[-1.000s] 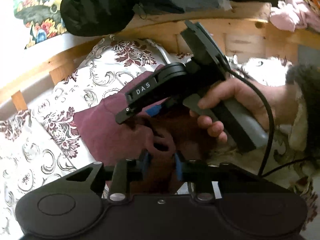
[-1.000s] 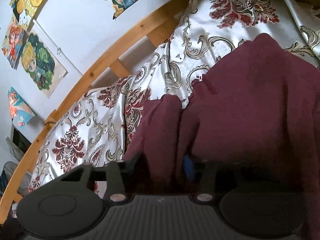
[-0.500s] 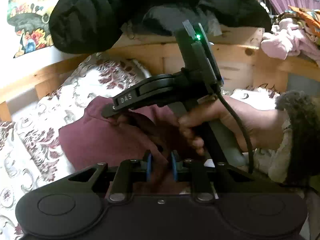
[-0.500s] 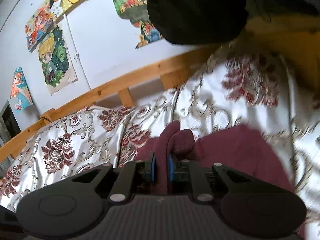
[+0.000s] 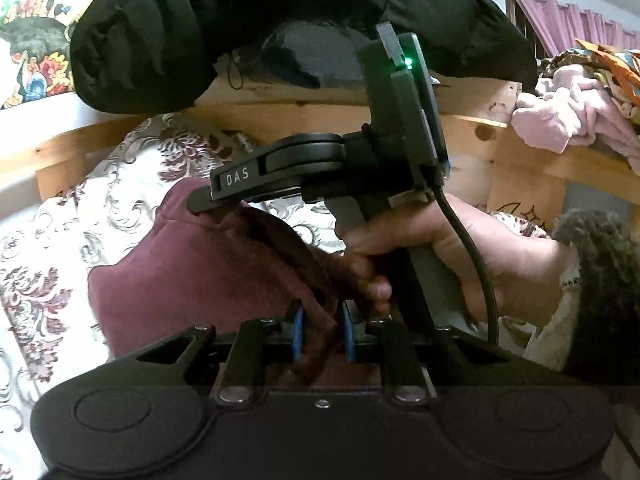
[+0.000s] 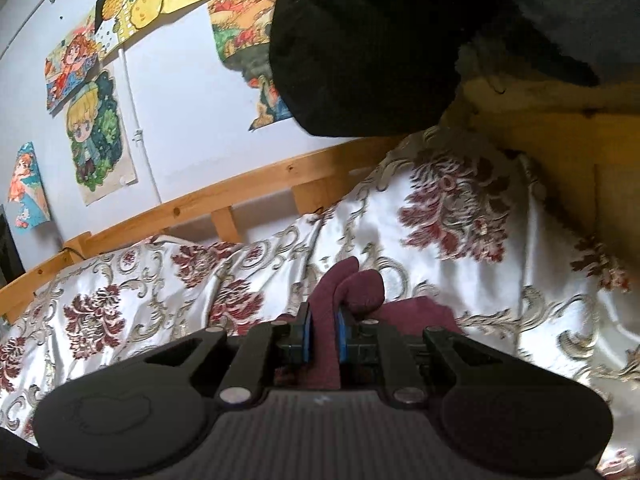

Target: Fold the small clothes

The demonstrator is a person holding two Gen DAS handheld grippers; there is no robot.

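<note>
A maroon garment (image 5: 192, 280) hangs lifted above the patterned bedspread (image 5: 48, 248). My left gripper (image 5: 322, 334) is shut on a fold of it near its lower edge. My right gripper (image 6: 323, 334) is shut on another bunched edge of the maroon garment (image 6: 360, 284), which sticks up between the blue pads. The right gripper (image 5: 204, 204) also shows in the left wrist view, held by a hand, pinching the garment's upper edge.
A wooden bed rail (image 6: 224, 192) runs behind the floral bedspread (image 6: 440, 240). A black puffy jacket (image 5: 248, 20) hangs over the upper wooden frame. Pink clothes (image 5: 576, 116) lie on the right ledge. Cartoon posters (image 6: 96, 136) cover the wall.
Both grippers have risen with the maroon garment, lifting it off the bedspread. The right wrist view now shows more wall and far less cloth.
</note>
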